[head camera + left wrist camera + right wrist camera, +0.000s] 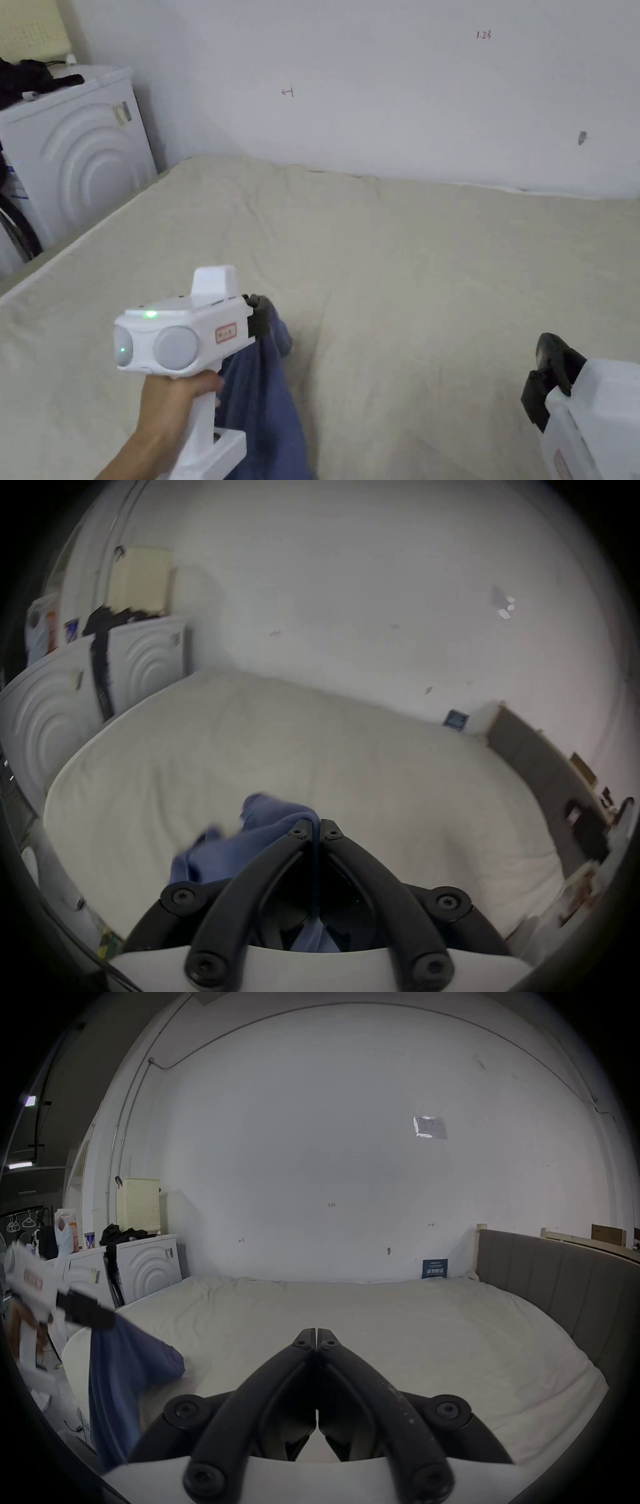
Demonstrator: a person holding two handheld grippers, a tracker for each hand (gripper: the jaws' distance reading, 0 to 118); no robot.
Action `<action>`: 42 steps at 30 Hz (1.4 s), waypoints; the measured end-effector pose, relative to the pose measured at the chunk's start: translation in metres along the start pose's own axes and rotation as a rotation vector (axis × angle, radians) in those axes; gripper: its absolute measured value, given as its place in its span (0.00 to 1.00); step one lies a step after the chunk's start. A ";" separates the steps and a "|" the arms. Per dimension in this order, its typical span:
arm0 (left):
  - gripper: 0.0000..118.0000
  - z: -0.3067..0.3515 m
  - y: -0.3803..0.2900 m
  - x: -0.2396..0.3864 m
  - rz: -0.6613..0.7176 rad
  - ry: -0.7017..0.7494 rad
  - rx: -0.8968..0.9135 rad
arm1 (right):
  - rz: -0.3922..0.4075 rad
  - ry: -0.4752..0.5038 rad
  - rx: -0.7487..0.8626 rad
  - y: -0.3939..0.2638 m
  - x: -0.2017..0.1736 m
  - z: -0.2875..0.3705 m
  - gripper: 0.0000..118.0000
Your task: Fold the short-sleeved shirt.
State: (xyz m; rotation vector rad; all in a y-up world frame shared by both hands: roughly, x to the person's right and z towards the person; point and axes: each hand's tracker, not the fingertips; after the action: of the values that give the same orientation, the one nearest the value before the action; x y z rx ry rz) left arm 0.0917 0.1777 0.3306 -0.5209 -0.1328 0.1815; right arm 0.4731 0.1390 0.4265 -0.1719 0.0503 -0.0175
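L tongs (261, 315) clamped on a bunched edge of the blue shirt (265, 406), which hangs over the bed's (437, 281) near-left part, lower end poss. off the edge, while R tongs (317, 1333) sit closed & empty, well apart.

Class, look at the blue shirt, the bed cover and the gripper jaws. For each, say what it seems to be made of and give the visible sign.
Shirt: soft matte woven or knit fabric, probably cotton; it hangs limp in folds from the left gripper.
Bed cover: beige matte cloth; shallow wrinkles across it.
Jaws: rigid black plastic or coated metal, slight sheen, screw heads showing; which one is unclear.
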 end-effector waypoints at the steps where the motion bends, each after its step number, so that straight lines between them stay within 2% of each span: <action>1: 0.02 0.001 0.014 0.014 -0.004 -0.038 0.021 | 0.002 -0.010 0.008 0.003 0.005 0.004 0.01; 7: 0.02 0.000 0.071 0.097 -0.113 -0.218 0.083 | 0.008 -0.085 0.056 0.016 0.034 0.030 0.01; 12: 0.02 -0.016 0.085 0.157 -0.192 -0.332 0.094 | 0.014 -0.158 0.081 0.022 0.056 0.050 0.01; 16: 0.02 -0.032 0.072 0.203 -0.225 -0.433 0.043 | 0.007 -0.216 0.084 0.022 0.073 0.061 0.01; 22: 0.02 -0.066 0.011 0.245 -0.236 -0.553 -0.157 | 0.007 -0.267 0.073 0.020 0.090 0.069 0.01; 27: 0.02 -0.098 -0.057 0.255 -0.298 -0.531 -0.338 | 0.001 -0.284 0.054 0.012 0.097 0.067 0.01; 34: 0.02 -0.159 -0.153 0.241 -0.415 -0.352 -0.574 | -0.007 -0.276 0.003 -0.006 0.101 0.057 0.01; 38: 0.02 -0.184 -0.190 0.229 -0.470 -0.260 -0.627 | -0.007 -0.277 -0.023 -0.013 0.104 0.053 0.01; 41: 0.05 -0.172 -0.181 0.226 -0.427 -0.251 -0.613 | -0.011 -0.282 -0.033 -0.015 0.106 0.053 0.01; 42: 0.11 -0.171 -0.177 0.225 -0.377 -0.256 -0.608 | -0.012 -0.286 -0.034 -0.014 0.105 0.054 0.01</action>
State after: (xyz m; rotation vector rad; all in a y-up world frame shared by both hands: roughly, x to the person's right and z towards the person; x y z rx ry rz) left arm 0.3654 -0.0090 0.2908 -1.0639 -0.5415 -0.1724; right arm 0.5808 0.1319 0.4768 -0.2072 -0.2355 -0.0041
